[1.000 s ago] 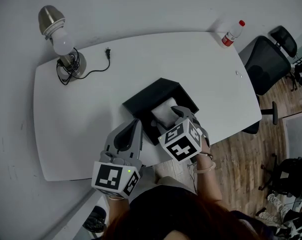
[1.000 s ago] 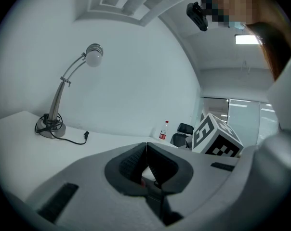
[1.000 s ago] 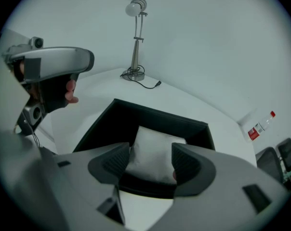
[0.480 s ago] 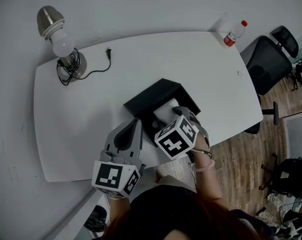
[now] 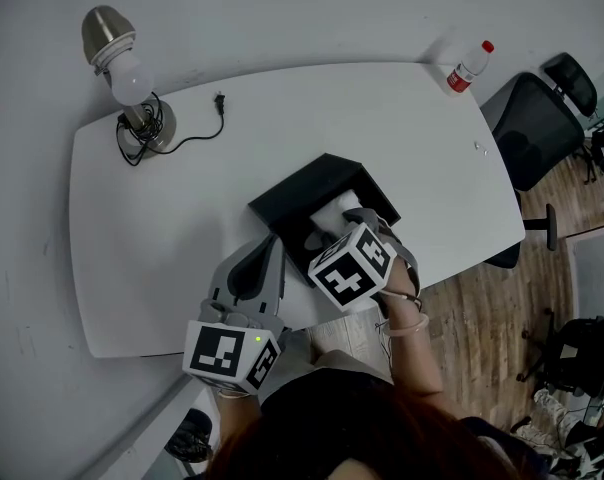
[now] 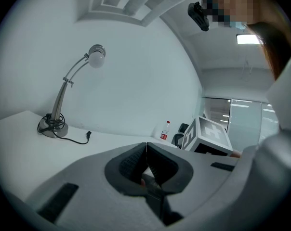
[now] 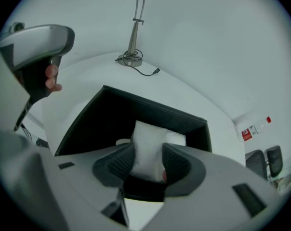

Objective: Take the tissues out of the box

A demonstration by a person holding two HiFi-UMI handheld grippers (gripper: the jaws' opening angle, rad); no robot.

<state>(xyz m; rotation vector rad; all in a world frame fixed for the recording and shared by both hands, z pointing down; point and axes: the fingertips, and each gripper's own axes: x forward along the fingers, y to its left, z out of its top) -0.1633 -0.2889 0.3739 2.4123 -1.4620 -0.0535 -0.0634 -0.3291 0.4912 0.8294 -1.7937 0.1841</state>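
A black open box [image 5: 300,190] lies on the white table [image 5: 172,218] near its front edge, and white tissue [image 5: 334,211] sticks up out of it. My right gripper [image 5: 344,224] reaches into the box from the near side. In the right gripper view its jaws are closing, and both pads touch the raised tissue [image 7: 149,146] that stands between them inside the box [image 7: 112,114]. My left gripper [image 5: 271,244] hovers just left of the box's near corner, shut with nothing in it; its tips [image 6: 146,150] meet in the left gripper view.
A desk lamp [image 5: 130,76] with a coiled cable and loose plug [image 5: 218,102] stands at the table's far left. A plastic bottle [image 5: 466,66] sits at the far right corner. A black office chair [image 5: 534,120] stands beyond the table's right edge, over wooden floor.
My right gripper has shifted left and tipped down over the box, bringing its jaws onto the tissue. The left gripper has stayed where it was.
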